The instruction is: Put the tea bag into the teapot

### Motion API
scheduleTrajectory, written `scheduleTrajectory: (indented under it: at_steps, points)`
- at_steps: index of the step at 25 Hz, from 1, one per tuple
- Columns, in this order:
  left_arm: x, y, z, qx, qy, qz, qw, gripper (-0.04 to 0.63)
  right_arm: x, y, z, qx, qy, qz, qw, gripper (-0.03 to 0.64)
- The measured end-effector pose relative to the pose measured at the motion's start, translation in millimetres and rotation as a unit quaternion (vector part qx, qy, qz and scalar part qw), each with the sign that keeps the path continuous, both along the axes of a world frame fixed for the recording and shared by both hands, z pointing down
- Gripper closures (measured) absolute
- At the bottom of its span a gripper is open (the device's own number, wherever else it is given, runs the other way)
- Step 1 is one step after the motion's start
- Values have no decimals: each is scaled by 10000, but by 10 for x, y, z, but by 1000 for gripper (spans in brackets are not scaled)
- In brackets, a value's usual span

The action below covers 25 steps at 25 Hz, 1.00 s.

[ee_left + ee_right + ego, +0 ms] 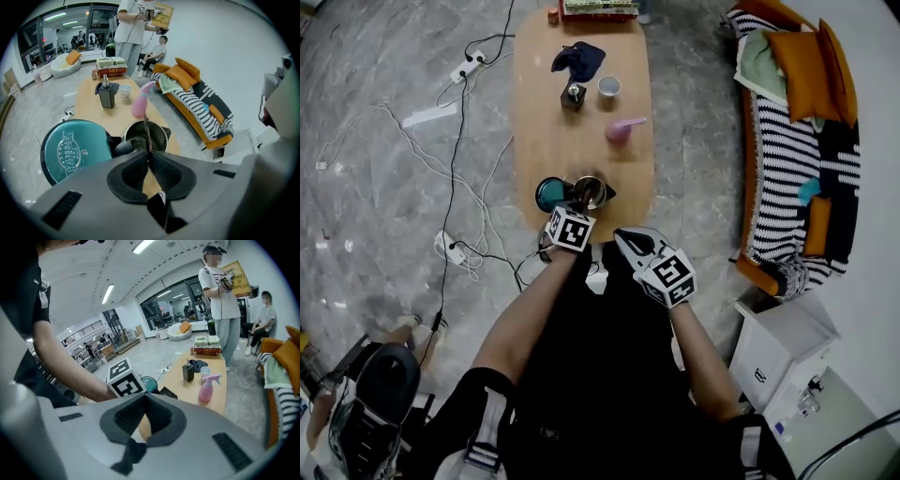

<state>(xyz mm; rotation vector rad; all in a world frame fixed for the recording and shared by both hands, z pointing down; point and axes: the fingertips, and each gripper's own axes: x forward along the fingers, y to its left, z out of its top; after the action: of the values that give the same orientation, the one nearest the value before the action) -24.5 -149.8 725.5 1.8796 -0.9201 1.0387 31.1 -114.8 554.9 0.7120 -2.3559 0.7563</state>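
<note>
The steel teapot [590, 191] stands open at the near end of the wooden table [534, 131], and its teal lid [550, 195] lies just to its left. My left gripper [578, 208] hovers at the pot's near rim. In the left gripper view the left gripper [148, 157] is shut on the tea bag [146, 133], a thin strip seen edge-on that sticks out over the teapot's mouth [157, 133], with the lid [70, 147] beside it. My right gripper [625, 238] hangs off the table's near edge. The right gripper [145, 399] is shut with nothing in it.
Further along the table stand a pink spray bottle [622, 129], a white cup [609, 87], a black dispenser [573, 97], a dark cloth [577, 60] and books [598, 9]. A striped sofa [797, 141] lies to the right, a white cabinet [778, 347] near right, cables [450, 169] left.
</note>
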Motion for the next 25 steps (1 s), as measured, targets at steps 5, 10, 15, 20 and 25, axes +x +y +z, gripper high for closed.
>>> scheduleTrajectory:
  at_steps: [5,10,15,20,25]
  points:
    - [14,-11,52,-102,61,-262,9996,564,21,-39,20,-24,-20,-61,10000,611]
    - [35,-4,107,-138,49,-344,9993,563,48,-85,122,-90,5,-118,9999,611]
    - [71,17,151,-91,-37,-268,9996,563,59,-126,163,-134,-15,-161,9998,611]
    - [90,4,165,-55,48,-303,9995,561,51,-140,215,-189,-10,-239,9995,611]
    - [108,30,147,-111,287,-520,9982,501,37,-122,229,-227,-49,-283,9993,611]
